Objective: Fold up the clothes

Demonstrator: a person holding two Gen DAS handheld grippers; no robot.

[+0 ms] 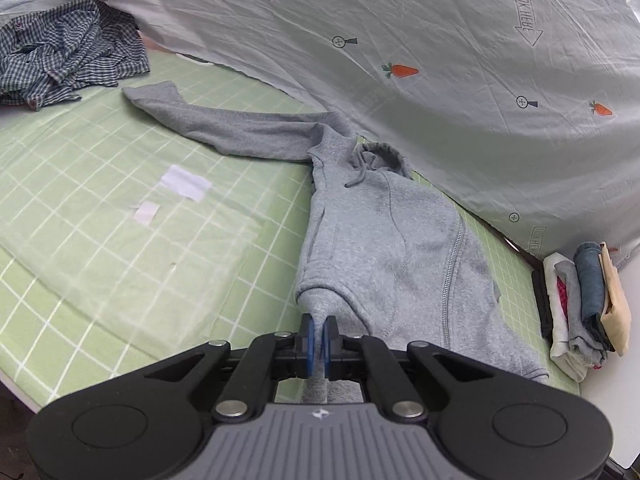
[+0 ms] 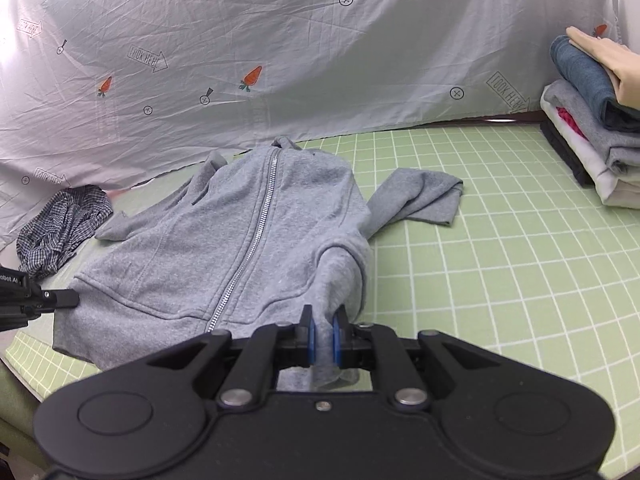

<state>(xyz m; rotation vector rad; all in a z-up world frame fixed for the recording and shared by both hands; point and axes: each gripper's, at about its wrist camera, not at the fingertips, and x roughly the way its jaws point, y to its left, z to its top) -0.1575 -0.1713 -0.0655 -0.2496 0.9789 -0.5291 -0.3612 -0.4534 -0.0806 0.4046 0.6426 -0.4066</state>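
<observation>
A grey zip-up hoodie lies front up on the green checked sheet, its silver zipper running down the middle. My left gripper is shut on the hem corner of the hoodie, lifting a peak of fabric. My right gripper is shut on the opposite hem corner. The left gripper also shows at the left edge of the right wrist view, pinching the hem. One sleeve stretches out to the far left; the other sleeve lies bunched to the right.
A crumpled blue checked shirt lies at the far left by the hanging carrot-print sheet. A stack of folded clothes stands at the right, with a person's hand on top. Two white patches mark the green sheet.
</observation>
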